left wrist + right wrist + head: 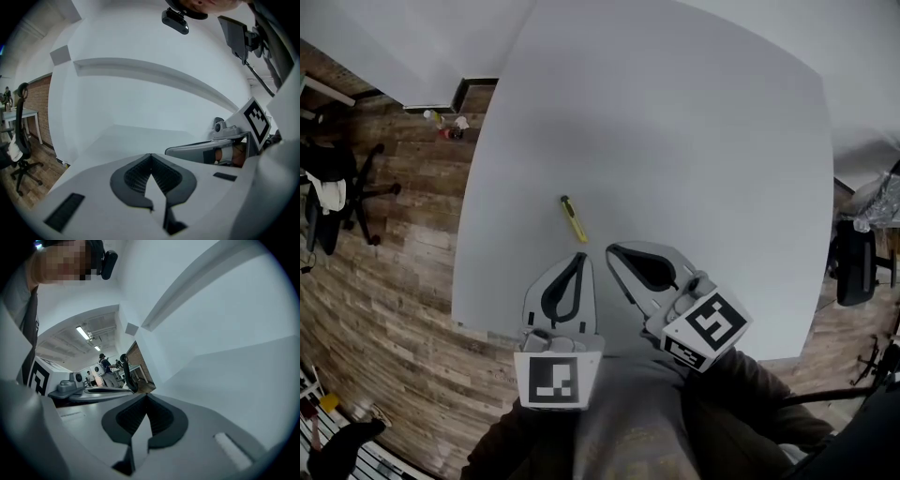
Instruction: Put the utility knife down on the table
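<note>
The slim yellow utility knife [573,218] lies free near the near edge of the pale grey tabletop [703,141]. Your left claw [581,259] and right claw [613,252], each pressed together on nothing, seem finished with it.

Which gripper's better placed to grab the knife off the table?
Left, probably. The left gripper points straight at the knife, its tip just short of it; the right gripper sits off to the side. Both are shut, empty.

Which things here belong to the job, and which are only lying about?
Job: knife, lying on the table; left gripper and right gripper, both shut, empty.
Lying about: chair; small items on the floor.
</note>
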The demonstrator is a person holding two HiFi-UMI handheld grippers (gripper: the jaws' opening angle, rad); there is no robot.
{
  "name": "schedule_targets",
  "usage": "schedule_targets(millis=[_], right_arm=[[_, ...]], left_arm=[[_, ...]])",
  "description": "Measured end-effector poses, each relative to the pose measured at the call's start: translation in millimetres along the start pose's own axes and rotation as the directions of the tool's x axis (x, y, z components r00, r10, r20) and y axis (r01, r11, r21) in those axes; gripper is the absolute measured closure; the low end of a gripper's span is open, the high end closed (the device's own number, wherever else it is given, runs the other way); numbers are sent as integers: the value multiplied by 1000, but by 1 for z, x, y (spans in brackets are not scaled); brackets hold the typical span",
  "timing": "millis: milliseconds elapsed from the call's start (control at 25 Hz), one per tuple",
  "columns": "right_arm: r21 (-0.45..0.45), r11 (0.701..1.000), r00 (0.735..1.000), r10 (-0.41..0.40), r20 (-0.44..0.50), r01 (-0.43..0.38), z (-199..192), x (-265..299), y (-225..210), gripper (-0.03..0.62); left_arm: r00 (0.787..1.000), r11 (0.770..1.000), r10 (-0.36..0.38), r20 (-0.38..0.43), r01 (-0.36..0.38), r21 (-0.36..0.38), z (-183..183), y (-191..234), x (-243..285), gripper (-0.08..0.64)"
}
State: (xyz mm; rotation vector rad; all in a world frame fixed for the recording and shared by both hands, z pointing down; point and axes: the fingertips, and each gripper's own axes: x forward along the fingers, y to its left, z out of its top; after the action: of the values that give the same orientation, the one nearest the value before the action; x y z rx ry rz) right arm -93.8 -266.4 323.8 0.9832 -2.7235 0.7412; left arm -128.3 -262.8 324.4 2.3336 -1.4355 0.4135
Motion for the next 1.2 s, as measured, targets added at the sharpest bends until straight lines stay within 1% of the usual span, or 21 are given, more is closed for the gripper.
schedule_targets(millis=[400, 600, 800, 960, 1080, 1200], right_arm=[[-1, 1000, 1000, 6, -4, -6, -2, -12, -8, 591], [-27, 999, 1000, 22, -21, -23, -3, -15, -7, 592], [-21, 1000, 1000, 6, -10, -7, -3, -15, -14, 591], [-18, 1000, 1000, 16, -6, -16, -8, -10, -8, 591], [-16, 1000, 1000, 25, -7, -25, -8, -11, -2, 591], [-31, 999, 1000, 9, -5, -9, -5, -13, -7, 591]], left_arm=[[1000, 1000, 4, -1, -4, 17, 1, -14, 4, 557], [1000, 1000, 7, -9, -6, 12, 0, -17, 6, 557], [1000, 1000, 2, -11, -2, 16, -2, -16, 8, 558], [1000, 1000, 17, -1, -17, -2, -4, -12, 4, 557], [999, 999, 33, 14, -33, 8, -1, -11, 2, 557], [999, 1000, 25, 30, -25, 11, 2, -14, 5, 557]])
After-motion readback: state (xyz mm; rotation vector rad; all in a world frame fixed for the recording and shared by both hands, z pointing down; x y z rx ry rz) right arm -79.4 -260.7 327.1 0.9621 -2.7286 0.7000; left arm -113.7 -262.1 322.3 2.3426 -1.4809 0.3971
